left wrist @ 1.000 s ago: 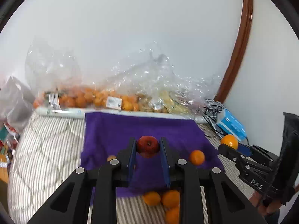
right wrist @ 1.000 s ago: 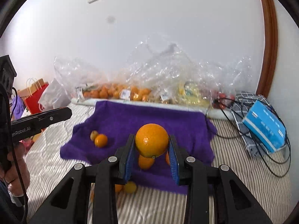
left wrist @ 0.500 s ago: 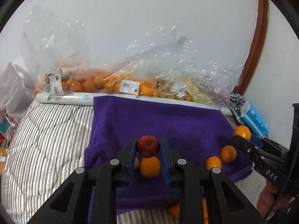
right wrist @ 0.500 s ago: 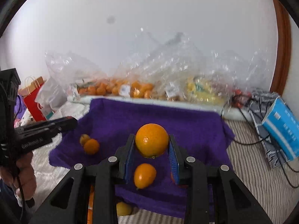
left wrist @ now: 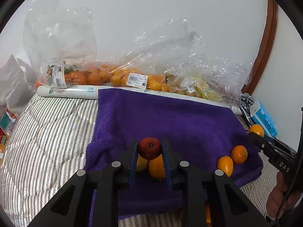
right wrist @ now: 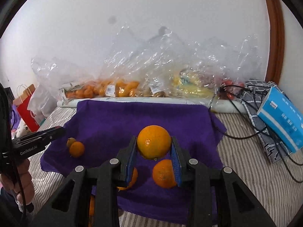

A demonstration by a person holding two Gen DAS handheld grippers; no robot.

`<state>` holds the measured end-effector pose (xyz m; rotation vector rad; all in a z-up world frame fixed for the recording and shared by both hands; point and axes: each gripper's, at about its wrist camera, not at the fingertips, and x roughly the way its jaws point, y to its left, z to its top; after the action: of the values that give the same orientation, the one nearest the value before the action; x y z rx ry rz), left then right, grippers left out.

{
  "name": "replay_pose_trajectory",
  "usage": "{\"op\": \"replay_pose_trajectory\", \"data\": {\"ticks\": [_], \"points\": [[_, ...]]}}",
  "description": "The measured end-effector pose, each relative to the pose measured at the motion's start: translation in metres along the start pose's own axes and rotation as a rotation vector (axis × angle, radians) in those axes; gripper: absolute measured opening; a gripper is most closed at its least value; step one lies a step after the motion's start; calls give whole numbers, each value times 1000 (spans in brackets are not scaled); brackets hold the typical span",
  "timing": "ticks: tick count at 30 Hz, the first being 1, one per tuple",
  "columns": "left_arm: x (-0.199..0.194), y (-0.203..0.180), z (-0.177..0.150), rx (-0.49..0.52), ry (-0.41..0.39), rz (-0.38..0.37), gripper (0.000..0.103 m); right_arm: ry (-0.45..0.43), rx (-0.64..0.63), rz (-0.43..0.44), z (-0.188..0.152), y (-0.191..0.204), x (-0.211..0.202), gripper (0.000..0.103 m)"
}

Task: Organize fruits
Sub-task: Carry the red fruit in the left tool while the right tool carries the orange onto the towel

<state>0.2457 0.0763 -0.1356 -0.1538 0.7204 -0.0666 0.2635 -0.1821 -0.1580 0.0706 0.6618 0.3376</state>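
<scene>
Both hands are mid-carry over the bed, each with a fruit ready to set down. The left tool (left wrist: 149, 149), low in the centre of its own view, is clenched on a small dark-red apple (left wrist: 149, 148), its blue pads pressed to either side. The right tool (right wrist: 153, 147), low centre in its view, grips a large round orange (right wrist: 153, 141) the same way. Both fruits hang above the purple terry towel (left wrist: 170, 119) spread across the striped bedcover (left wrist: 47, 132). Already lying on the towel are small orange citrus fruits: a pair at the lower right of the left view (left wrist: 232, 159), and another pair at the left edge of the cloth in the right view (right wrist: 75, 147). Clear plastic bags of bagged fruit (right wrist: 117, 89) run along the wall at mid-frame. I'd say this is the placing step, with sorting by kind the likely aim. Next, each tool should come down to a bare patch of towel, the orange near its fellows and the apple apart, and loosen gently so nothing rolls off the edge.
</scene>
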Motion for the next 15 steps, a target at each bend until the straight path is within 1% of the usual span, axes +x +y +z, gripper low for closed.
{"op": "replay_pose_trajectory", "data": {"ticks": [3, 5, 15], "points": [[1, 0, -1, -1, 5, -3, 24, 10, -15, -1, -2, 5, 3, 34], [2, -1, -1, 1, 9, -2, 24, 13, -45, -21, -5, 12, 5, 34], [4, -3, -3, 8, 16, 1, 24, 42, -90, -17, -13, 23, 11, 34]]}}
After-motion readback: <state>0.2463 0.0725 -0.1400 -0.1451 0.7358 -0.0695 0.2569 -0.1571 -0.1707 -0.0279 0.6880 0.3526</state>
